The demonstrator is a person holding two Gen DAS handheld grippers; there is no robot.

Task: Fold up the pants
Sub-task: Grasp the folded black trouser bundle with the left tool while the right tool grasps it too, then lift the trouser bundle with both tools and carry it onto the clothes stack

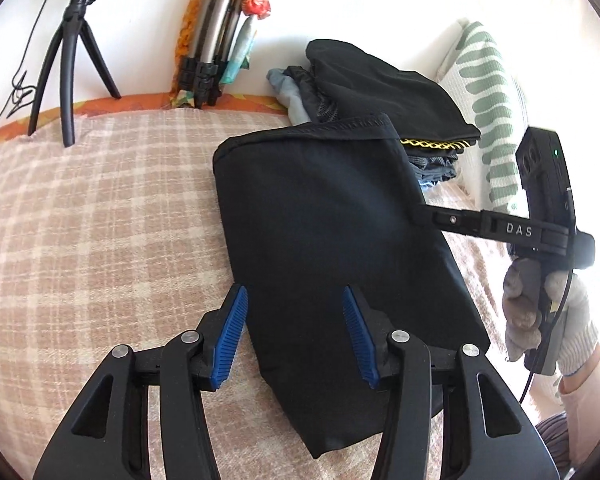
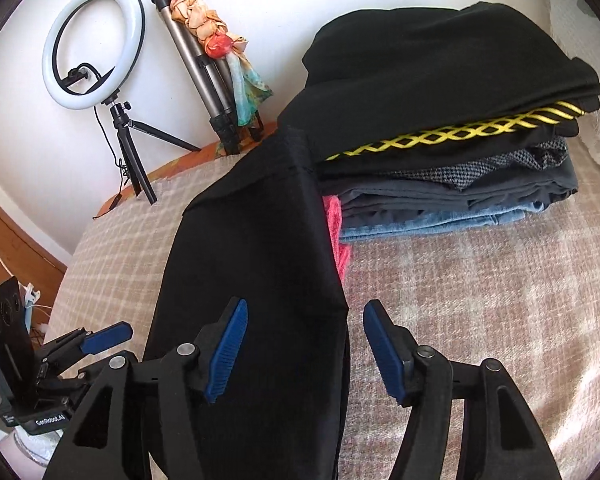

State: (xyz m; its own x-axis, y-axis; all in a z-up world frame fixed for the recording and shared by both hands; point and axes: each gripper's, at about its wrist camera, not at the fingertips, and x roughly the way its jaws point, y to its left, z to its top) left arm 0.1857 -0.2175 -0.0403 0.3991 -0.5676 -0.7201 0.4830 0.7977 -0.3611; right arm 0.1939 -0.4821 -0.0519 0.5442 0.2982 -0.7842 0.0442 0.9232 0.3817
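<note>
Folded black pants (image 1: 332, 232) lie flat on the checked blanket; they also show in the right wrist view (image 2: 260, 264). My left gripper (image 1: 296, 336) is open, its blue pads hovering over the near left part of the pants, holding nothing. My right gripper (image 2: 306, 354) is open over the right edge of the pants, empty. In the left wrist view the right gripper (image 1: 424, 210) reaches in from the right at the pants' edge, held by a gloved hand (image 1: 540, 312); its fingertips are hidden against the black cloth. The left gripper (image 2: 100, 340) shows at the lower left of the right wrist view.
A stack of folded clothes (image 2: 452, 140) sits just behind the pants, also in the left wrist view (image 1: 380, 92). A ring light on a small tripod (image 2: 96, 48) and a folded tripod with a scarf (image 2: 208, 60) stand at the wall. A leaf-patterned pillow (image 1: 488, 100) lies at the right.
</note>
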